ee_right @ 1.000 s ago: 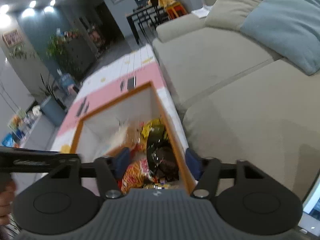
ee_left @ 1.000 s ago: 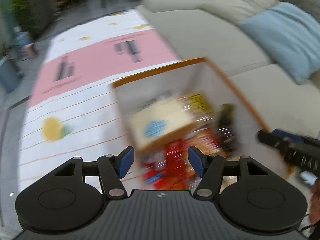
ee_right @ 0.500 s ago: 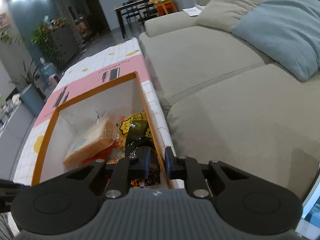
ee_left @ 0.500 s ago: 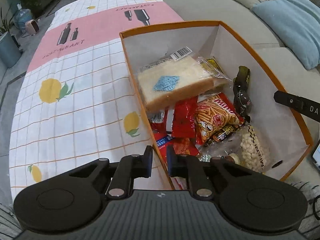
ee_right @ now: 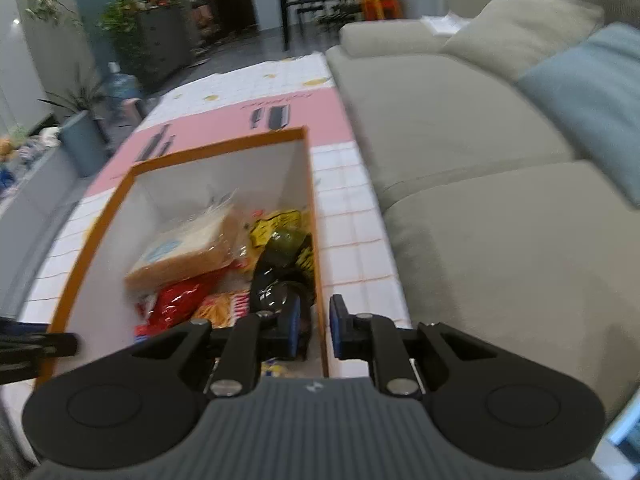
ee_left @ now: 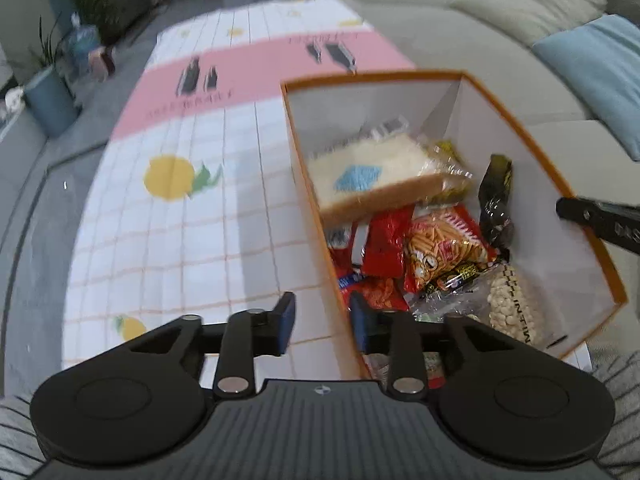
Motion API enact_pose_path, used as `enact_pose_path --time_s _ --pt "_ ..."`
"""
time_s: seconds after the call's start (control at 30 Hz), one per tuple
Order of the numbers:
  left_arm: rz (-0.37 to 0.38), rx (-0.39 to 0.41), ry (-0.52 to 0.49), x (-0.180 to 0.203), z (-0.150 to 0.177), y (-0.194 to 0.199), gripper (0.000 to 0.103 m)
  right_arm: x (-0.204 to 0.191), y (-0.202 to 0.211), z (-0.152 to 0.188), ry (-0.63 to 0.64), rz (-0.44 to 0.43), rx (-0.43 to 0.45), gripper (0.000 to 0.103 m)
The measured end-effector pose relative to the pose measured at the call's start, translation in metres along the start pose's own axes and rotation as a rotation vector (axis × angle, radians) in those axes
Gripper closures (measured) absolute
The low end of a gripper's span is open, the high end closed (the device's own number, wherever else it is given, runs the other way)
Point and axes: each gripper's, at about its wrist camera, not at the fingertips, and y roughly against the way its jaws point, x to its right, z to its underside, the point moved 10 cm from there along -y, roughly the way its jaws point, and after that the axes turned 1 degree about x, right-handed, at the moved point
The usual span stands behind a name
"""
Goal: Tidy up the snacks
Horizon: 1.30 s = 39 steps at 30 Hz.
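Snacks sit in one orange box. My left gripper and right gripper each straddle a box wall, jaws just reopening, pads apart, holding nothing. I count one bread pack and two sofa cushions.

Living room, sofa, houseplants

The left tool and the right tool are both pointing steeply downward, jaws having just been opening a little, pads pressing on nothing.
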Motion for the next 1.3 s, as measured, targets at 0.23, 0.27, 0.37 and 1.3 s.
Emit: enact_pose_path --time_s 0.23,0.27,0.37,1.3 --pt "-0.041 0.180 -0.017 -0.020 -0.013 0.064 0.037 -0.029 0.060 -0.032 0.045 0.103 0.201 0.040" --pt "-0.037 0.219 -0.015 -0.023 -0.014 0.076 0.034 -0.038 0.070 -0.032 0.039 0.088 0.224 0.037" --pt "0.001 0.325 -0.012 -0.030 -0.017 0.095 0.011 -0.067 0.090 -0.021 0.032 0.026 0.256 0.031" --pt "0.018 0.312 0.107 -0.049 0.035 0.063 0.013 -0.145 0.069 0.069 0.142 0.074 0.137 0.030"
